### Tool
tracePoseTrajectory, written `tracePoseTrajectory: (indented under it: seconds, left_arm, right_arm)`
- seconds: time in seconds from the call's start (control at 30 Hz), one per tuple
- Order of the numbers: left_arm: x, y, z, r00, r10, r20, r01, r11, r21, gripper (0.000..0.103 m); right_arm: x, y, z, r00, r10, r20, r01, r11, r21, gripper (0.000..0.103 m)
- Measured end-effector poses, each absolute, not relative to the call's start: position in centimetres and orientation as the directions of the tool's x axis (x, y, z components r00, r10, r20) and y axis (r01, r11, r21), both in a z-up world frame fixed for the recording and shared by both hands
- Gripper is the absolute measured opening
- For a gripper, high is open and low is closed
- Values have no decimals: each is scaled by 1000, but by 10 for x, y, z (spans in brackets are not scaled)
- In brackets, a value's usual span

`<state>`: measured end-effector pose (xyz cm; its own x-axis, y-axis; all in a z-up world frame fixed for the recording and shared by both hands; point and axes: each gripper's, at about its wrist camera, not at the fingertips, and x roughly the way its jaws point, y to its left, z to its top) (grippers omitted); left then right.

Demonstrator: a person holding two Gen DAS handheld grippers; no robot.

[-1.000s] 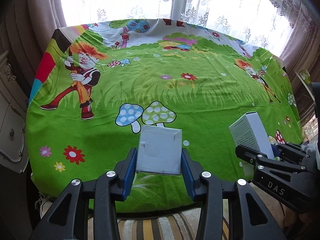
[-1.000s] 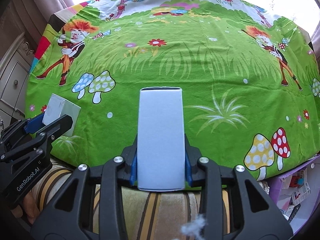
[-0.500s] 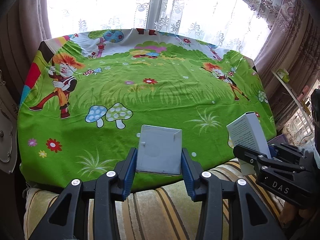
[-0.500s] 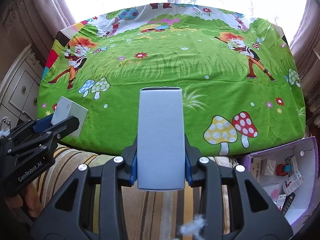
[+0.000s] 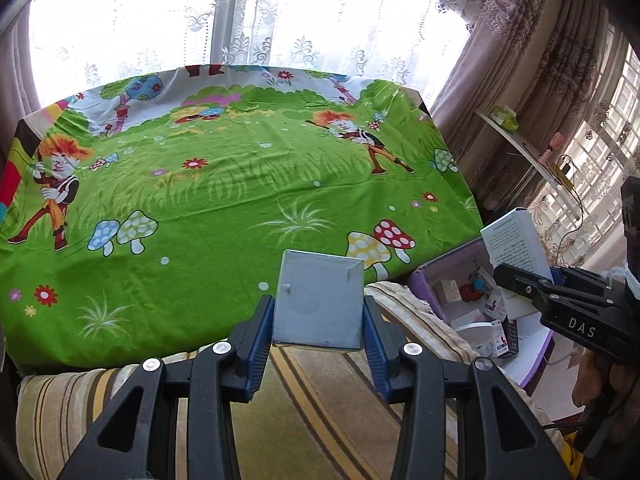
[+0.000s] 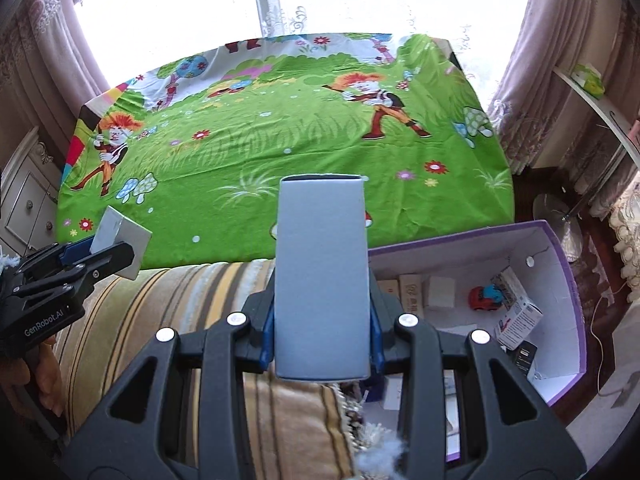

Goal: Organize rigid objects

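Note:
My left gripper (image 5: 318, 332) is shut on a small square pale grey box (image 5: 319, 304), held in the air over the striped cushion (image 5: 304, 408) at the table's near edge. My right gripper (image 6: 322, 332) is shut on a tall pale grey box (image 6: 322, 276), which stands upright between the blue pads above the seam of cushion and storage box. Each gripper shows in the other's view: the right one (image 5: 532, 280) with its tall box (image 5: 514, 240) at the right, the left one (image 6: 92, 256) with its square box (image 6: 120, 238) at the left.
A purple storage box (image 6: 560, 264) with white walls lies at the right, below the table, holding a red toy car (image 6: 484, 296) and several small cartons. The table wears a green cartoon cloth (image 5: 224, 184). Curtains (image 5: 532, 52), a window and a shelf stand behind and to the right.
Both grippers have pulled back from the table and swung right, each still holding its box. The cushion and the purple storage box have come into view.

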<state>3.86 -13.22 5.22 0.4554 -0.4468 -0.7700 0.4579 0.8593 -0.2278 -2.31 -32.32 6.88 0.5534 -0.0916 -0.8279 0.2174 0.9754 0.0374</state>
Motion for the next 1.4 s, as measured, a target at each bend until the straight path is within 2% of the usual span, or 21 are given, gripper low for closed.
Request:
tracePoseTrajectory:
  seconds: [0.37,0.53,0.83,0.9,0.97,1.07,1.17,1.4]
  left_arm:
    - [1,-200,57,338,-557,-758,595,751,-286,44]
    - [-13,-233,52,268,-584,-766,649,697,-304,44]
    - [-34,-281,46,175,-598,-782,705,631,-324,44]
    - [-35,-289,44,157,-601,-783,707,622,-337,44]
    - [-32,-297,39,136,-595,-792,697,625,-351,44]
    - [-28,-306,29,98,-580,-809,680,632,-371,46]
    - [-24,-305,18,69,-555,-829,647,657,-386,55]
    - [-31,-291,13,60,-534,-843,611,688,-392,64]
  right_arm:
    - [-87,-400,73,527,-221,-820,382,924,-3,40]
    - [-107,-431,71,501,-285,-817,456,889,-30,40]
    - [-123,-458,57,467,-315,-826,513,858,-37,40]
    - [-124,-461,54,463,-316,-828,523,852,-33,43]
    - [-125,-463,51,461,-322,-827,532,846,-32,58]
    - [-127,-462,50,462,-333,-822,540,841,-37,67]
    - [-130,-463,49,460,-335,-822,546,837,-36,70]
    - [-137,-454,49,445,-347,-826,552,832,-52,73]
